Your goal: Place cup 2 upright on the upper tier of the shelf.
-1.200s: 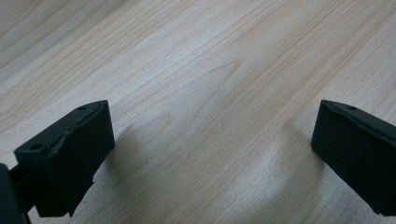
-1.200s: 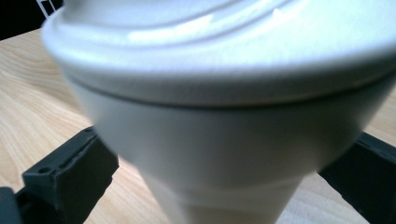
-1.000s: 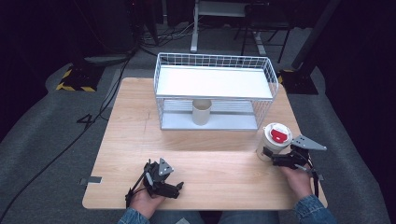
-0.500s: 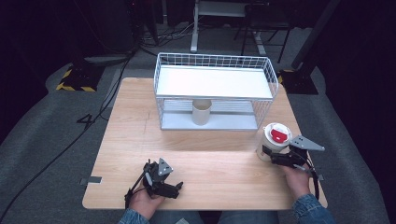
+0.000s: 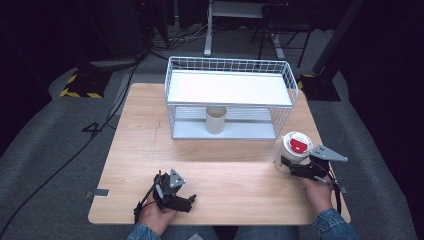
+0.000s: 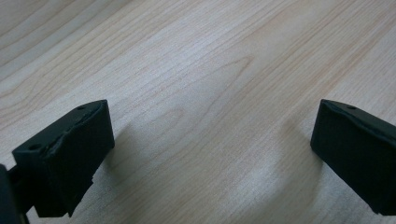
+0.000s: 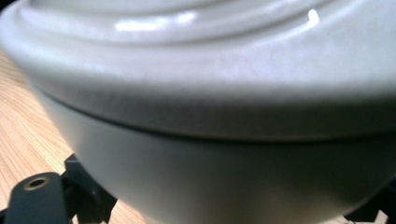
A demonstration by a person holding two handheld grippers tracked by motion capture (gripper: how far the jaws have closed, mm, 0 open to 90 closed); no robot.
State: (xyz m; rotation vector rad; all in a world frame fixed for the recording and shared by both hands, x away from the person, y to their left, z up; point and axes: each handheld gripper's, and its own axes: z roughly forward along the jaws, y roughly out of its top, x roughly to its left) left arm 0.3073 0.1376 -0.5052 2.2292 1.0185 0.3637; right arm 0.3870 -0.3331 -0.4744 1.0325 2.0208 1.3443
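A white jar (image 5: 292, 152) with a red label on its lid stands near the table's right edge. My right gripper (image 5: 291, 169) reaches it from the front, and its jaws sit against both sides of the jar's lower wall (image 7: 224, 177). In the right gripper view the jar is so close that it hides most of the jaws. My left gripper (image 5: 189, 201) lies near the front edge, left of centre. It is open over bare wood (image 6: 210, 107), with nothing between its fingers (image 6: 70, 154).
A white wire rack (image 5: 229, 92) with a flat white shelf stands at the back centre of the wooden table (image 5: 145, 130). A beige cup (image 5: 216, 120) stands on the rack's lower level. Dark floor and cables surround the table.
The right gripper has crept slightly closer to the jar. The jar and the left gripper have stayed in place.
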